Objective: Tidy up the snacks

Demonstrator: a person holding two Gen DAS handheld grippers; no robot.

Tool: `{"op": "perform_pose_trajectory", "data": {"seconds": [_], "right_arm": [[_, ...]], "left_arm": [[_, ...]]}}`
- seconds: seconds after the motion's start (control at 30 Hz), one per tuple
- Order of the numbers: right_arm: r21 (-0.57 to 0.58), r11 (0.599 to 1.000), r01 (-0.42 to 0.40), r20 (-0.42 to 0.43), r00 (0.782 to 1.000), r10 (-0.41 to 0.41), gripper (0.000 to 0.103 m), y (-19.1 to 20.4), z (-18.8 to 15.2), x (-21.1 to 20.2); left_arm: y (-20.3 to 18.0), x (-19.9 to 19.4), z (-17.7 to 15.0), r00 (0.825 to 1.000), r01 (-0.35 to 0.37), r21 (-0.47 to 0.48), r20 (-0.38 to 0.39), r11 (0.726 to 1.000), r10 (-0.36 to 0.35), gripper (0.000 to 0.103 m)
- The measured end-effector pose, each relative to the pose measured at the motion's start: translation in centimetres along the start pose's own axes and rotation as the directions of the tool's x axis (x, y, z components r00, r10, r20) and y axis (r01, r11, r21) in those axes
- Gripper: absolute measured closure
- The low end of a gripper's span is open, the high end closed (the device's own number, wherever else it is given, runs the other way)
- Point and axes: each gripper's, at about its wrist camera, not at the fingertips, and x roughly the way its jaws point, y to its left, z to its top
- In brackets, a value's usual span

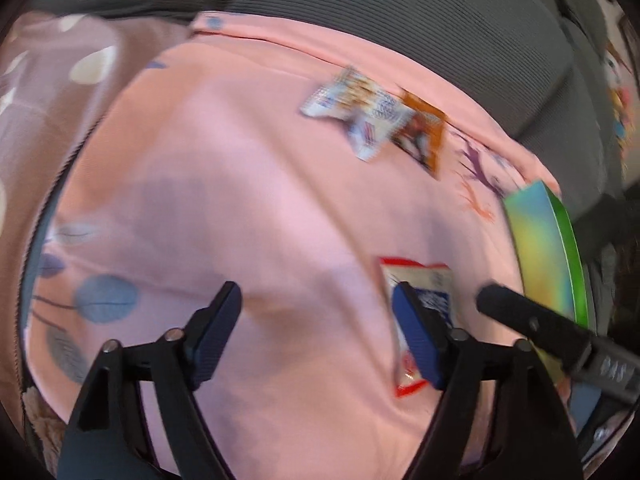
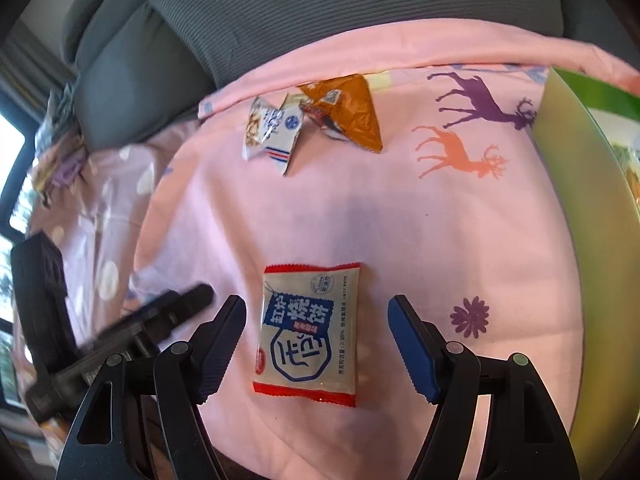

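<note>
Pink sheet [image 2: 400,220] spread over soft surface, printed with deer, flowers, leaves. Second cloth, mauve with white dots [image 1: 60,80], lies beside it on left. Behind both, grey ribbed cushions [image 2: 320,12] form backrest, sofa-like. Window [image 2: 12,184] at far left edge of right wrist view, dark frame, bright daylight coming through. Light soft, even; faint shadows on pink sheet.

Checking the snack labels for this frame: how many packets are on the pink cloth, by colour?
Red-edged white packet: 1, lying flat between the open jaws of the right hand-held gripper, not gripped.
White packet with blue and red stripes: 1.
Orange packet: 1, touching the white one.
Total: 3 packets on the pink cloth.
</note>
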Motion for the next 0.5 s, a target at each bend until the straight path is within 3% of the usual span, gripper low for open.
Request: {"op": "perform_pose_trajectory", "data": {"seconds": [0.13,0.3,0.43,0.5], "right_arm": [[0.009,1.0,-0.009,0.0,1.0,0.009,0.032,-0.3,-0.1,0.2],[-0.002,1.0,-0.031,-0.032,0.999,0.031,0.049,-0.2,-0.3,0.9],[0.003,1.0,-0.023,-0.064,0.998,0.023,0.051,-0.3,-0.4,2.1],[0.019,0.999,-0.034,-0.084,0.996,0.035,0.051,-0.5,-0.5,2.7]], "left_arm": [[-1.9,0.7,-0.9,0.999,0.043,0.067,-0.031,0.997,-0.041,0.049],[-3.2,1.8,-1.8,0.994,0.084,0.105,-0.075,0.991,-0.076,0.065],[-4.1,2.1,-2.1,0.992,0.112,0.129,-0.076,0.985,-0.103,0.076],[-4.4,2.3,-2.2,0.989,0.133,0.136,-0.088,0.982,-0.122,0.077]]}}
